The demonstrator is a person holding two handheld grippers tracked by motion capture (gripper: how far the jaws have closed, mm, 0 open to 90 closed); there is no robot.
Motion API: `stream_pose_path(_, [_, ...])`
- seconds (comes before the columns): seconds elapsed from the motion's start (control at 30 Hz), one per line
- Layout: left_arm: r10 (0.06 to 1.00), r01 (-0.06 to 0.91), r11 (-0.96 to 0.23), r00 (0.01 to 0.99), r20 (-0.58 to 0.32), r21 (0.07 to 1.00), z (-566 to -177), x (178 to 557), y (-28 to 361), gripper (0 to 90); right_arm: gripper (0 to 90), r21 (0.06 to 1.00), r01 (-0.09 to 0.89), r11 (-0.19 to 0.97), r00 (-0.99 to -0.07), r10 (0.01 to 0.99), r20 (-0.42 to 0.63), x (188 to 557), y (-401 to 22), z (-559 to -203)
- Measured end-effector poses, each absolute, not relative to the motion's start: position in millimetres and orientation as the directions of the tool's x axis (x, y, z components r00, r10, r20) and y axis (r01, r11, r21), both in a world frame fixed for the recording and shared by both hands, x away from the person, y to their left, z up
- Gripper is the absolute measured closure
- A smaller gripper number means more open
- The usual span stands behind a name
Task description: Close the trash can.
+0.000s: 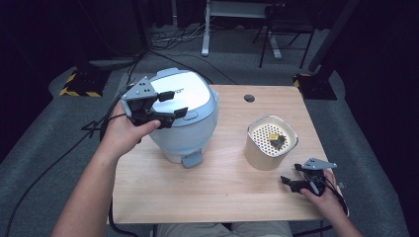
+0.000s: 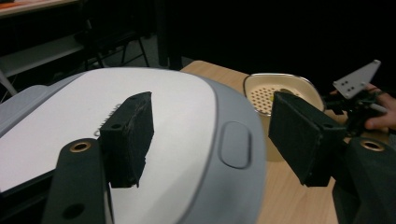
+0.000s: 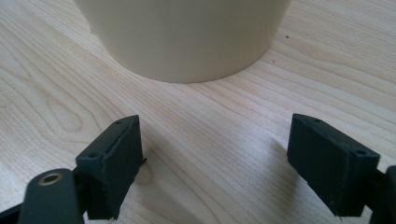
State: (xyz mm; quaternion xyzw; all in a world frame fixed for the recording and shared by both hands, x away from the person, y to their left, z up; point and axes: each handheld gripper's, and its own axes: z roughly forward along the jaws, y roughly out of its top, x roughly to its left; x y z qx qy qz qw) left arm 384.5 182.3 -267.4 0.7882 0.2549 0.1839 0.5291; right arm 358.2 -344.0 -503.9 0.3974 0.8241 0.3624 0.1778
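On your pale wooden table (image 1: pixel 207 192), your left gripper (image 1: pixel 170 104) hovers spread, grasping nothing, over the grey-and-white rounded rice cooker (image 1: pixel 197 123); your right gripper (image 1: pixel 291 174) rests released beside the cream perforated basket (image 1: pixel 264 153).

A dim lab or recording studio, not a home. A small wooden bench (image 1: pixel 217 187) with a round cable hole (image 1: pixel 249 98) stands alone on grey carpet (image 1: pixel 39 133). Black cables (image 1: pixel 74 148) trail over the floor. Beyond the bench, past the left tool (image 1: pixel 165 107), stand feet (image 1: pixel 81 84) marked with yellow and black hazard tape hold dark posts, and the white legs of a desk (image 1: pixel 206 29) rise out of the gloom.
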Motion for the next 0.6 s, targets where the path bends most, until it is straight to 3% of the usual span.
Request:
stream_pose_path(0.17, [0.532,0.163,-0.315,0.846,0.032,0.935,-270,352,180,31.9,18.4,0.739,0.526,0.422,-0.621,0.784,-0.005,358,-344,-504])
stream_pose_path(0.6, [0.515,0.180,-0.351,0.857,0.028,0.919,-315,313,192,30.1,18.1,0.738,0.526,0.422,-0.620,0.784,-0.006,359,-344,-504])
